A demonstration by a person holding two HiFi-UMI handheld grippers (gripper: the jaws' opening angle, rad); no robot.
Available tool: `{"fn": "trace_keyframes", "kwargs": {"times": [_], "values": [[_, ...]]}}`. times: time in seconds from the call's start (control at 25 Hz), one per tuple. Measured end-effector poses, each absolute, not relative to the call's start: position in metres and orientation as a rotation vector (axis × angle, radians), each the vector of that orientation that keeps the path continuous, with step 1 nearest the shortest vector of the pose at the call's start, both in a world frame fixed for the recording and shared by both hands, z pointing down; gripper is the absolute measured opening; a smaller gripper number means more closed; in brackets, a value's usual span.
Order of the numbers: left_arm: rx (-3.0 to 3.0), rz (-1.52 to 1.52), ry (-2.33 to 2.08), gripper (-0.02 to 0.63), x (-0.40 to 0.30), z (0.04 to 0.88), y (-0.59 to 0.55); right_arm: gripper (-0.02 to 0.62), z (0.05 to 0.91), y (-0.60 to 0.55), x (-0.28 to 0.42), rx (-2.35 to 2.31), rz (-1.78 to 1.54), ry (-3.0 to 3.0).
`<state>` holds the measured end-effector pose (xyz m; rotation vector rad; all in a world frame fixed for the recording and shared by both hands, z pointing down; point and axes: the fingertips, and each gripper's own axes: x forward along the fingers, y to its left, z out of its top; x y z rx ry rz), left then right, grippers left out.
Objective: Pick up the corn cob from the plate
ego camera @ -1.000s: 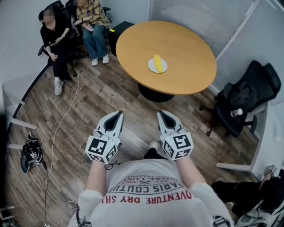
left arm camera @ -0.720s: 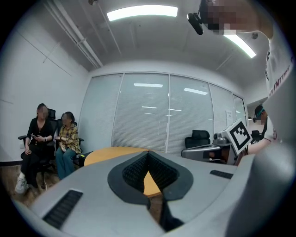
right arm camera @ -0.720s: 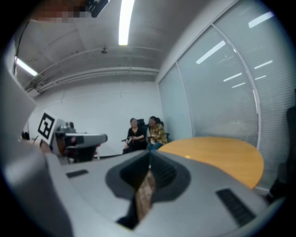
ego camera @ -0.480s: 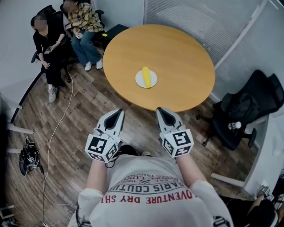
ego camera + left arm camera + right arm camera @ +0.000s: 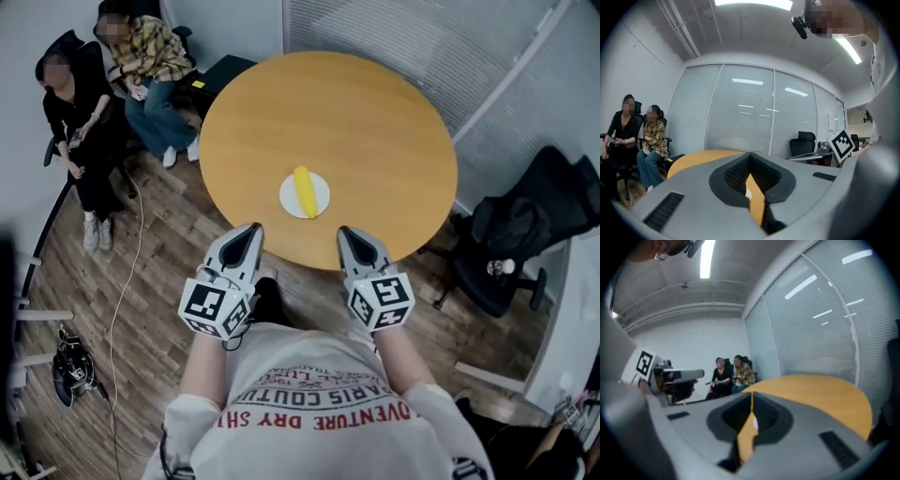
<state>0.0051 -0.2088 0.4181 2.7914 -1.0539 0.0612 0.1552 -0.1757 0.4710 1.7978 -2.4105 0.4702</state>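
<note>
I hold left gripper [image 5: 250,230] and right gripper [image 5: 346,232] clenched, empty, at the table [image 5: 394,112] edge, flanking the corn cob [image 5: 303,191] on its plate [image 5: 322,197], presumably lining up the grab.

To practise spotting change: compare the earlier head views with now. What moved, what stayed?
The person walked up to the round table, so the left gripper and right gripper are now at its near edge. Nothing was grasped; both stay shut, empty. The corn cob still lies on the plate.
</note>
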Motion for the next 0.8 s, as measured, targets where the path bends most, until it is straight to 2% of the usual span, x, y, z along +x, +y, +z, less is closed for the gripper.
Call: {"fn": "trace_keyframes", "kwargs": {"times": [0.48, 0.8], "values": [[2.898, 0.15, -0.67, 0.032, 0.015, 0.43, -0.394, 0.031, 0.492, -0.315, 0.144, 2.018, 0.553, -2.143], [2.913, 0.274, -0.503, 0.032, 0.027, 0.468, -0.439, 0.031, 0.552, -0.347, 0.143, 1.981, 0.773, -1.948]]}}
